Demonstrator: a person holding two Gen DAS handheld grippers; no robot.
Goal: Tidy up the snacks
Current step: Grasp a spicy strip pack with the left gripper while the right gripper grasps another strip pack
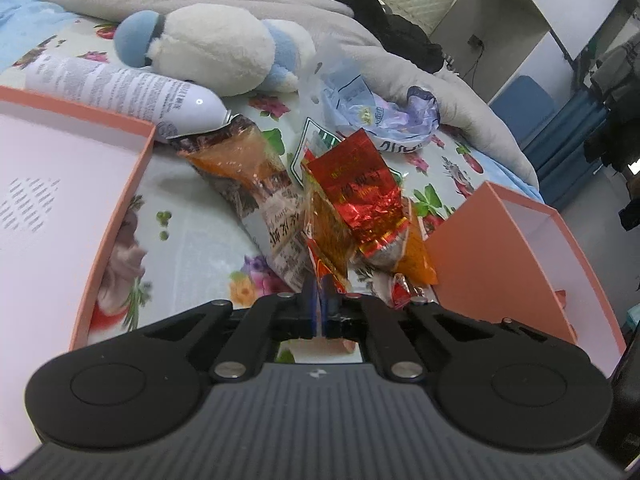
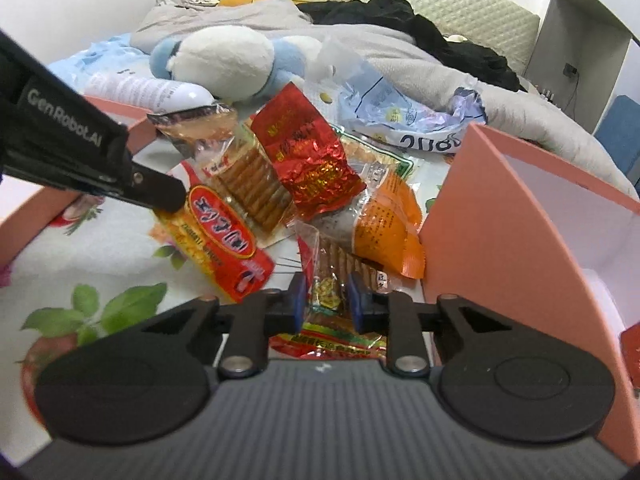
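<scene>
On a floral bedsheet (image 1: 192,248), snack packets are lying heaped between two pink boxes. The left gripper (image 1: 319,304) is pinching the edge of a yellow-red packet (image 2: 224,236), its jaws nearly together; that packet is sitting at the heap's seven o'clock. The right gripper (image 2: 328,300) is clamping a clear biscuit packet (image 2: 340,276) at six o'clock. A red foil pack (image 2: 308,156) is topping the heap, the right box (image 2: 472,216) standing at three o'clock, the left box (image 1: 120,200) at nine.

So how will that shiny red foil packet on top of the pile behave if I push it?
The red foil packet looks crinkled and puffy, so probably light and springy. It sits tilted on the biscuit pack, so it would likely slide off. The foil may be slippery.
</scene>
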